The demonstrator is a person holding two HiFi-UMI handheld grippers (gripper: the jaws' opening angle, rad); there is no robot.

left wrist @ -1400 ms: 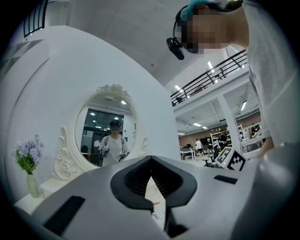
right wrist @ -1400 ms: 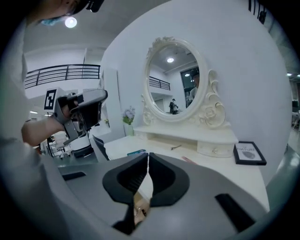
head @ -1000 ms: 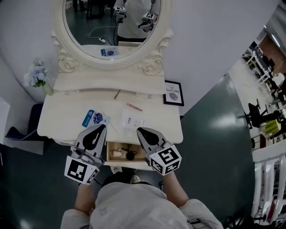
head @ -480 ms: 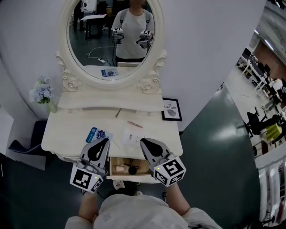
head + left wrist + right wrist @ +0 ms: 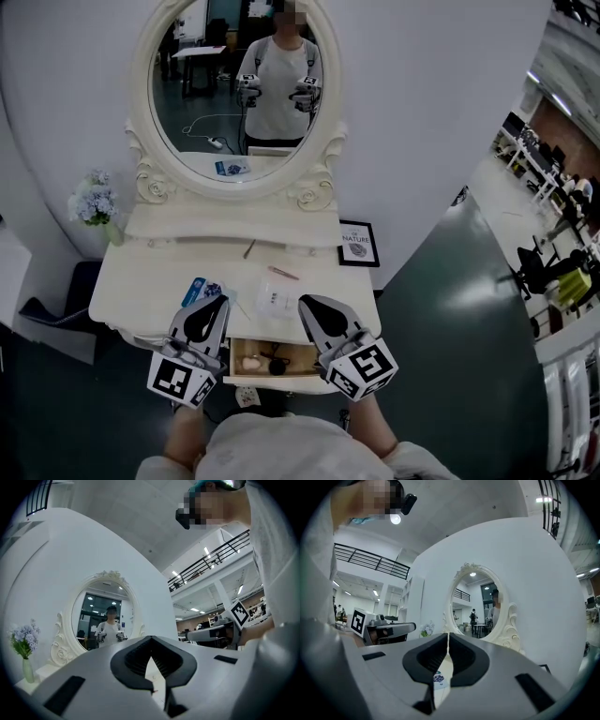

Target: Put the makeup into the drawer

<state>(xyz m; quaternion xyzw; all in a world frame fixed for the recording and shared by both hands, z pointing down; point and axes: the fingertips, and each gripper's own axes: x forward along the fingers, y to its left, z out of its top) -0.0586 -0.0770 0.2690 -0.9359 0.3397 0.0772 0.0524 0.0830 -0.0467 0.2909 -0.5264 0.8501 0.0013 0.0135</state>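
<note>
Left gripper: jaws pressed together, nothing between them. Right gripper: jaws likewise closed and empty. Both are held side by side over the front edge of the dressing table, above the open drawer.

Makeup: a pale round item and a black item lie in the drawer. A slim pink stick lies flat on the tabletop, long axis running from upper left to lower right in the head view. A second thin stick lies near the rear shelf and points almost straight away. A blue-and-white packet and a white packet lie just ahead of the jaws.

Against the frame a second earlier: all items are in the same places, both grippers were closed then too, and the head view now takes in more of the mirror.

Writing: the framed print reads "NATURE". The print on the packets is illegible.
</note>
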